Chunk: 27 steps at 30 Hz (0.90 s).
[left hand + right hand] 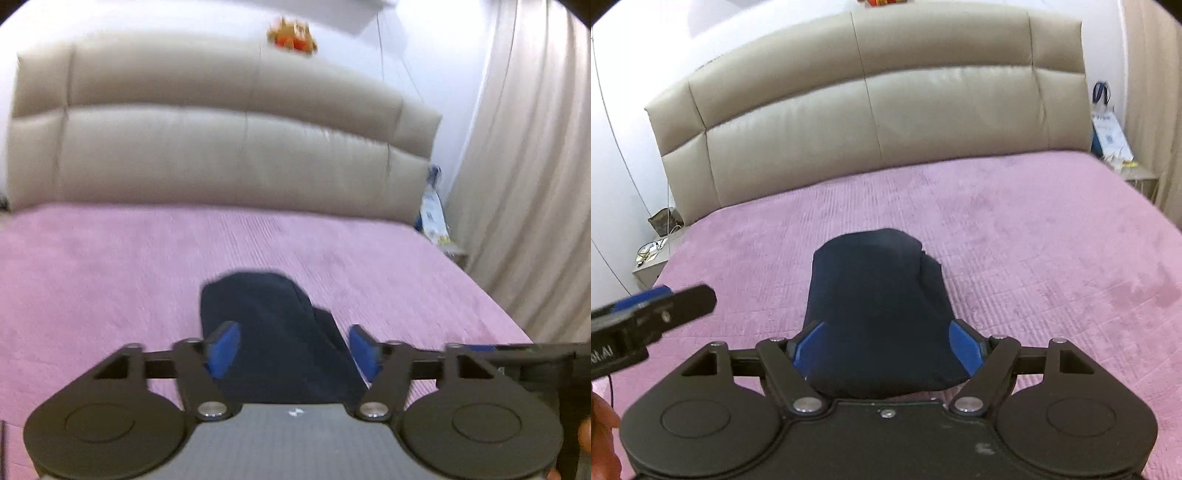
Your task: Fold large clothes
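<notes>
Navy folded garment (879,306), one, pink bedspread (1034,229)

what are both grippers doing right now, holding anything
left gripper: open, holding nothing
right gripper: open, holding nothing; the garment lies on the bed

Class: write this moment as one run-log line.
left tongs: open, empty | right tongs: open, empty | navy garment: folded on pink bedspread

Bright even indoor light, motion blur, fisheye bending, dark corners
</notes>
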Available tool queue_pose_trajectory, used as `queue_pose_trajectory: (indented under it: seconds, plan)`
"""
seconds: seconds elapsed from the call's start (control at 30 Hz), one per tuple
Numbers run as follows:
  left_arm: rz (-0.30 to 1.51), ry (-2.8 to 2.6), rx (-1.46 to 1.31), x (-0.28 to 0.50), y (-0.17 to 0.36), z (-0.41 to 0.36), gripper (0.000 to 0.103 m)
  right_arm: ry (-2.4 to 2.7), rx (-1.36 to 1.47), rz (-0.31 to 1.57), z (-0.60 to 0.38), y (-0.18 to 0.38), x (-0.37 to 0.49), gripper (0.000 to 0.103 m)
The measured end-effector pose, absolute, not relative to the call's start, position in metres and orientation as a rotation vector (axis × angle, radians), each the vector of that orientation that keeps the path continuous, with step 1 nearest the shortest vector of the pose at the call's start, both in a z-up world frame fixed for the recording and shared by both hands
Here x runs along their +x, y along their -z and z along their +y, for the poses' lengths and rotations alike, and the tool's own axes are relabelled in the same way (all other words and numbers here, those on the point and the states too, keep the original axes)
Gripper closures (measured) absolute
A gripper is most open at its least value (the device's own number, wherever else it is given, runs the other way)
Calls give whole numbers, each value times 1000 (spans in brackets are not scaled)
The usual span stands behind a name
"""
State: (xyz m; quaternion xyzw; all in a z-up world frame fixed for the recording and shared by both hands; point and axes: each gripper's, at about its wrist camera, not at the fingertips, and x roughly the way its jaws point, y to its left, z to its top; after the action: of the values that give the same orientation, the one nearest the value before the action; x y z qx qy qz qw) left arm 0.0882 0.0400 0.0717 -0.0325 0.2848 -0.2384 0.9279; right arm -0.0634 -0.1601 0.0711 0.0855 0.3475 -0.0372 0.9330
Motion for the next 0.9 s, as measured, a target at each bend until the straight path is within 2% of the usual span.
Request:
queue_pose_trajectory:
  seconds: [0.03, 0.17, 0.23, 0.33, 0.9]
  plan:
    - [563, 474, -68, 79, -80, 41, 24, 79, 164, 707, -159, -72, -65, 15]
    - [526, 419, -90, 59, -98, 40, 20, 92, 136, 702, -155, -73, -73, 15]
    - [531, 394, -89, 53, -96, 41, 11, 88, 125, 715, -152, -69, -72, 15]
    - [576, 376, -73, 51, -81, 40, 4, 86, 126, 742, -153, -62, -78, 15]
    - [822, 315, -46, 48, -2, 27, 6, 133, 44, 811, -159, -32, -87, 15]
